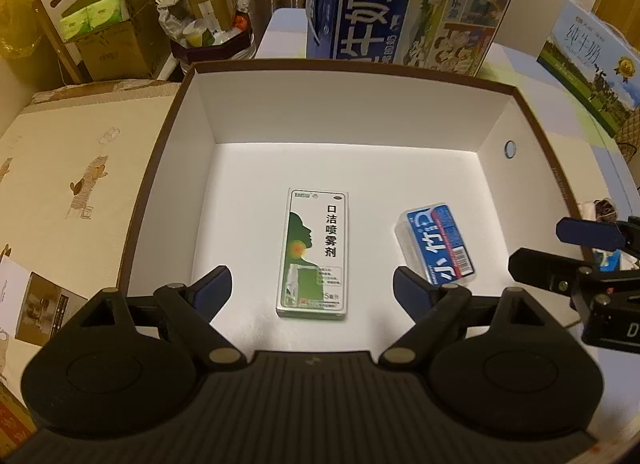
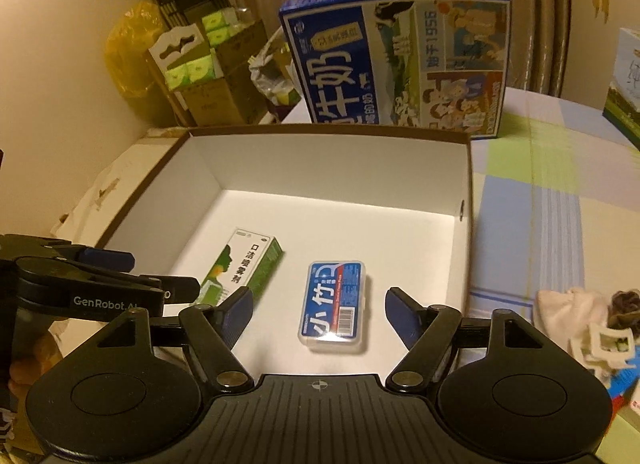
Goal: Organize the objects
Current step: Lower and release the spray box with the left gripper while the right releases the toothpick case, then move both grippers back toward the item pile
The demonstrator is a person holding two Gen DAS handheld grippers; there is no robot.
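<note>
A brown-rimmed cardboard box [image 1: 192,112] [image 2: 466,184] with a white inside holds two items. A green and white spray carton [image 1: 314,254] [image 2: 240,268] lies flat on its floor. To its right lies a blue and white plastic case [image 1: 438,244] [image 2: 334,304]. My left gripper [image 1: 312,288] hovers open above the carton's near end, its fingers [image 1: 214,284] apart on either side. My right gripper [image 2: 318,314] is open too, straddling the plastic case from above. Each gripper shows at the edge of the other's view: the right gripper [image 1: 588,240], the left gripper [image 2: 120,268].
A large blue milk carton box [image 1: 408,4] [image 2: 396,60] stands behind the brown box. A second milk box [image 1: 592,64] is at the right. A pale cloth and clips [image 2: 592,324] lie on the checked tablecloth [image 2: 540,204]. Stacked cartons [image 1: 108,24] fill the far left.
</note>
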